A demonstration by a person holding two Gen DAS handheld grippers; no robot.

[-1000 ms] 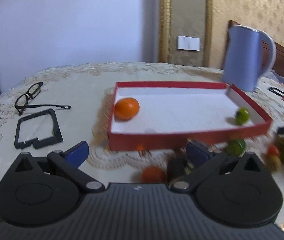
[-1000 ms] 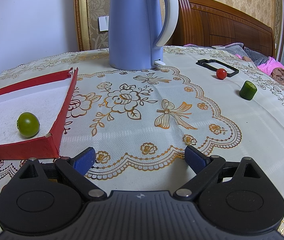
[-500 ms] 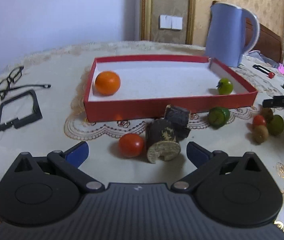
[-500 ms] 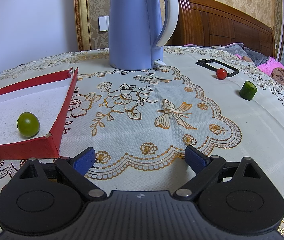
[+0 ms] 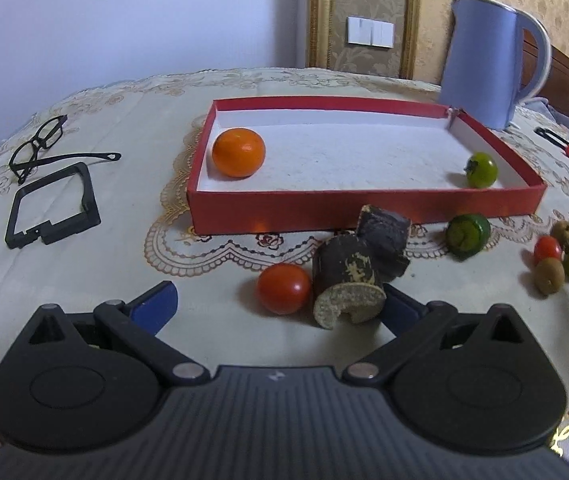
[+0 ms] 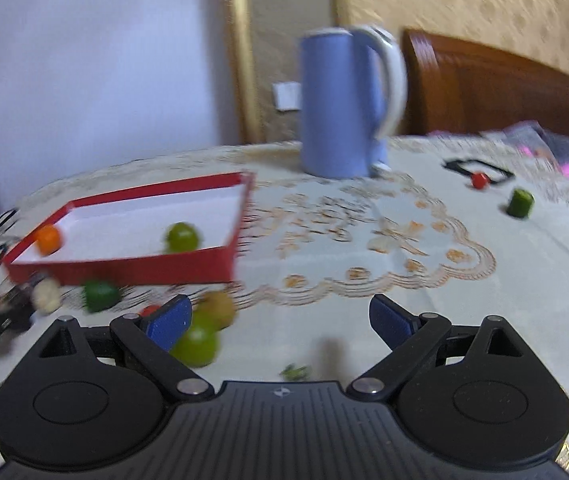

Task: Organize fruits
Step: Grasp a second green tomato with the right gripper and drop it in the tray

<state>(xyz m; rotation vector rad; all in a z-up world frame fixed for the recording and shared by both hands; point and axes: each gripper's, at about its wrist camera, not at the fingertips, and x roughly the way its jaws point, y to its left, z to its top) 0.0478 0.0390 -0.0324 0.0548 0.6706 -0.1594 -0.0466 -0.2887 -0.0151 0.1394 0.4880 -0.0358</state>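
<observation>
Between the blue pads of the left gripper (image 5: 278, 306): red tomato (image 5: 283, 288) on the bench (image 5: 124, 256), touching a dark cut stalk piece (image 5: 344, 280).
Handling: judged light, round, smooth, thin-skinned; likely to roll and bruise.
Hold point: across its widest middle, gentle pressure.
Left gripper state: jaws wide apart, nothing held.
Destination: red tray (image 5: 364, 210) just behind, holding an orange (image 5: 238, 152) and a green tomato (image 5: 481, 169).
Other loose fruit: green piece (image 5: 467, 235) and a small cluster (image 5: 564, 258) to the right.
Right gripper (image 6: 280, 320): jaws have just been closing slightly, wide apart, empty; green fruit (image 6: 196, 346) beside its left pad.
</observation>
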